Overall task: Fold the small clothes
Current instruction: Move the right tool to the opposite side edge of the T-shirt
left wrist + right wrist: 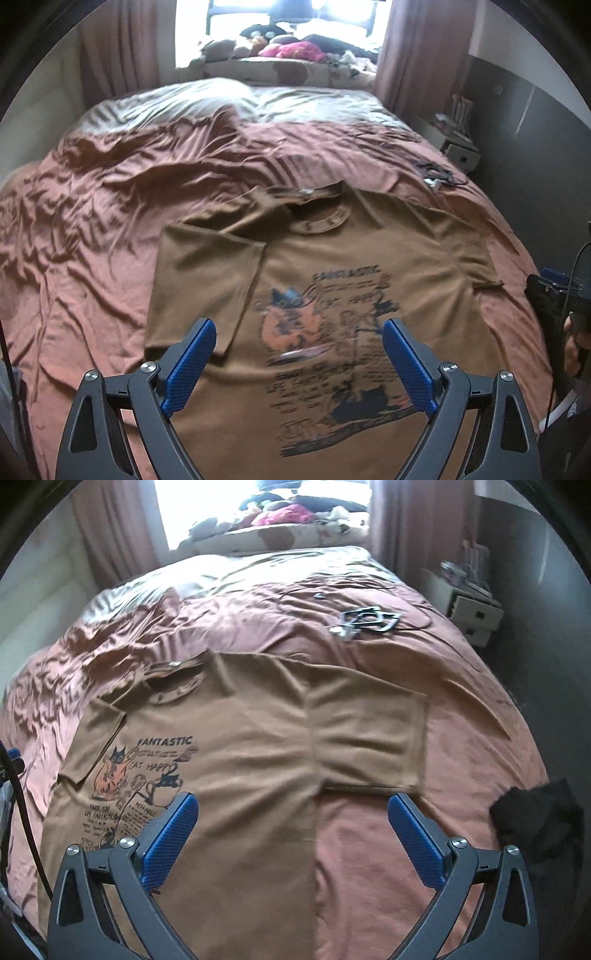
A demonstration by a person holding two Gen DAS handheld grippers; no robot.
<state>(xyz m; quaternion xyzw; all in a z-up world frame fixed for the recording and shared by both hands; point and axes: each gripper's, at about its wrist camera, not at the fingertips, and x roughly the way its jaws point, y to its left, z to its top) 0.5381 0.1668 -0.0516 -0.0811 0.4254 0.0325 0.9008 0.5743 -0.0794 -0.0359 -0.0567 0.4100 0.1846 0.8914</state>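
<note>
A brown T-shirt (369, 254) with a cat print lies face up on the bed, collar at the far end. Its left sleeve (199, 273) is folded inward over the body. In the right wrist view the shirt (236, 768) shows its right sleeve (369, 749) spread flat to the side. My left gripper (299, 332) is open and empty above the print. My right gripper (291, 808) is open and empty above the shirt's right side edge, below the sleeve.
The bed has a wrinkled rust-coloured sheet (92, 229). A cable and small grey items (369, 622) lie at the far right of the bed. A black cloth (539, 819) lies at the right edge. A white nightstand (472, 609) stands beside the bed.
</note>
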